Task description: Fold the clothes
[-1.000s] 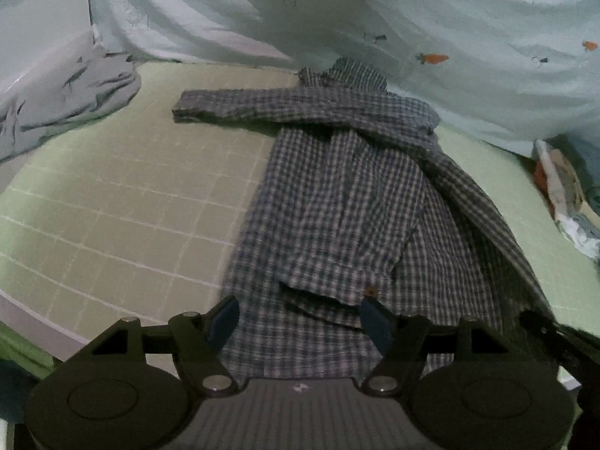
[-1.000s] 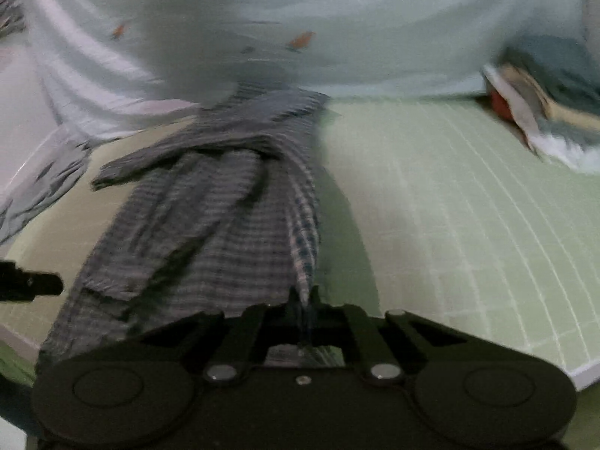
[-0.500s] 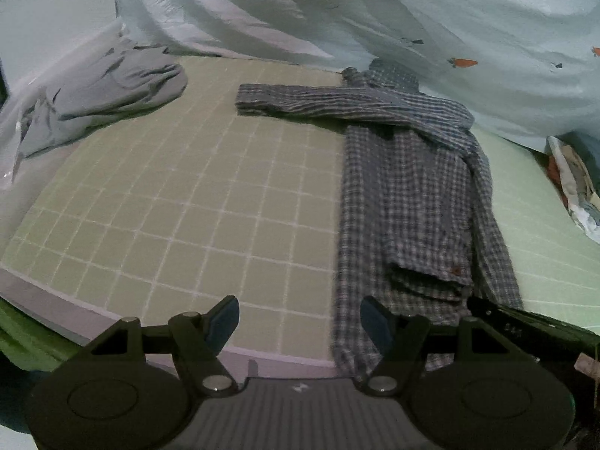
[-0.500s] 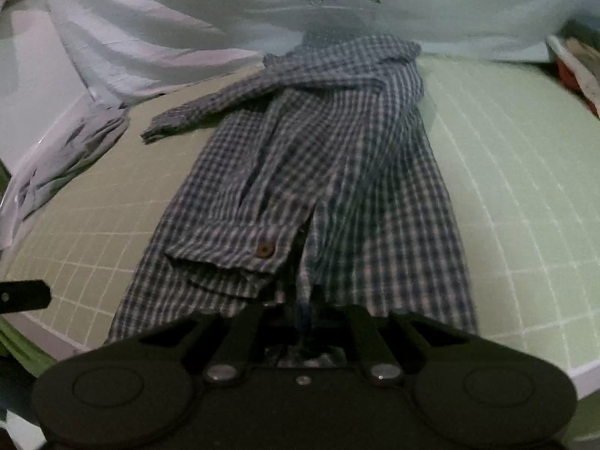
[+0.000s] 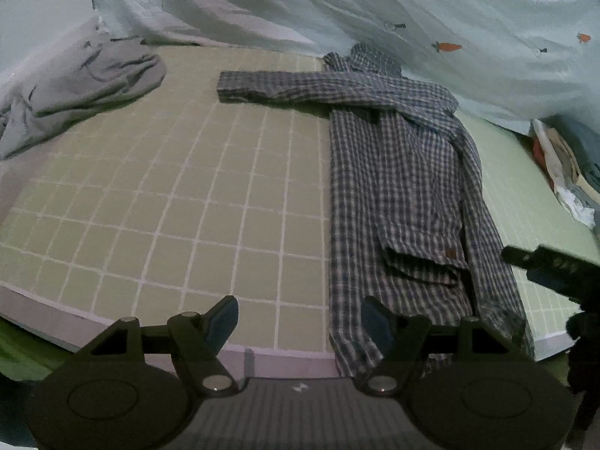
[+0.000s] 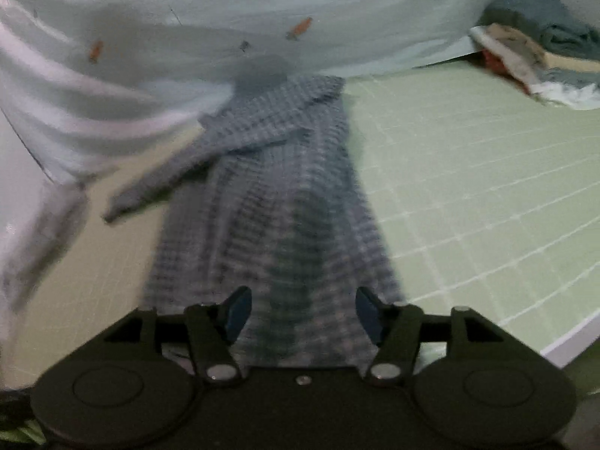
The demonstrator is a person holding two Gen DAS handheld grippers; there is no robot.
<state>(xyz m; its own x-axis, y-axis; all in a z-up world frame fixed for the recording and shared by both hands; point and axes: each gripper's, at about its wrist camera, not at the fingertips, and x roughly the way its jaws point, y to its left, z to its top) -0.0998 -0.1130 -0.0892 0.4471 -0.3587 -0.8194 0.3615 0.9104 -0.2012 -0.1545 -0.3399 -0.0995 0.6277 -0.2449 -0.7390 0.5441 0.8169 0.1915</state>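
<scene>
A blue-checked long-sleeved shirt (image 5: 397, 187) lies lengthwise on the green gridded mat (image 5: 168, 195), folded narrow, its collar far away. One sleeve (image 5: 285, 86) stretches out to the left near the collar; the other lies down the body with its buttoned cuff (image 5: 423, 258) near the hem. My left gripper (image 5: 300, 318) is open over the mat's front edge, just left of the hem, holding nothing. My right gripper (image 6: 300, 311) is open above the shirt's (image 6: 277, 206) near end, nothing between its fingers; that view is blurred. The right gripper's tip (image 5: 540, 262) shows at the right edge.
A crumpled grey garment (image 5: 75, 90) lies at the mat's far left. A pale sheet with carrot prints (image 5: 412, 11) hangs behind. Folded clothes (image 6: 536, 60) are stacked at the far right. The mat's front edge (image 5: 262, 352) runs just before my left gripper.
My right gripper was shut on the shirt's side edge and folded it over; it is now open and has let go. The left gripper shifted left, off the shirt.
</scene>
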